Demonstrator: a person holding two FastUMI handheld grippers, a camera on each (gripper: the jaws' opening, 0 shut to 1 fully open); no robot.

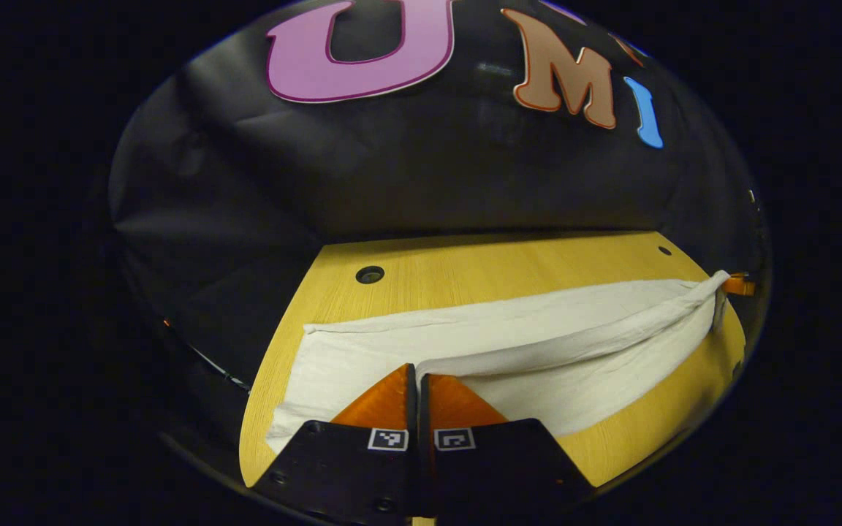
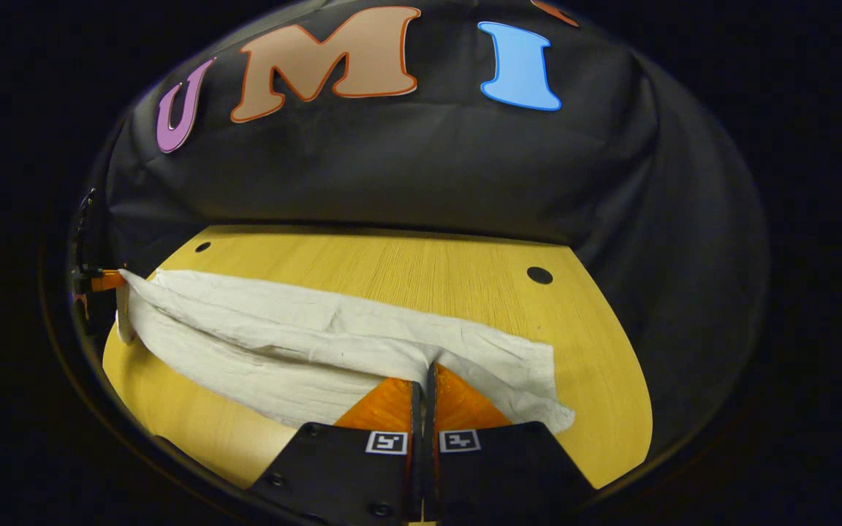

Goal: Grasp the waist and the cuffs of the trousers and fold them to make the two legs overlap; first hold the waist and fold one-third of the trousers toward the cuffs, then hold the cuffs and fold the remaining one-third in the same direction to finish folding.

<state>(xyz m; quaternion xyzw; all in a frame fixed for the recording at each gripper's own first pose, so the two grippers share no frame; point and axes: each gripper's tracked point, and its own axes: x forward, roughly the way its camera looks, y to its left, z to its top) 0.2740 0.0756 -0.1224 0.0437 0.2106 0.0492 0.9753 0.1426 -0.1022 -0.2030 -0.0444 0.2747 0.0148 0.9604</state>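
Observation:
Off-white trousers point(image 1: 509, 343) lie lengthwise across the yellow wooden table point(image 1: 509, 263), one long edge lifted into a ridge between the two grippers. In the left gripper view my left gripper point(image 1: 416, 374) is shut on the near edge of the cloth at one end. The right gripper point(image 1: 737, 283) shows far right there, pinching the other end. In the right gripper view my right gripper point(image 2: 430, 371) is shut on the trousers point(image 2: 304, 343) edge, and the left gripper point(image 2: 103, 280) holds the far end at the left. Which end is waist or cuffs I cannot tell.
The table point(image 2: 421, 270) has small round holes point(image 2: 539, 275) near its far corners point(image 1: 370, 275). The black cloth wall point(image 1: 421, 175) rises right behind the far table edge. Bare wood runs between the trousers and the wall.

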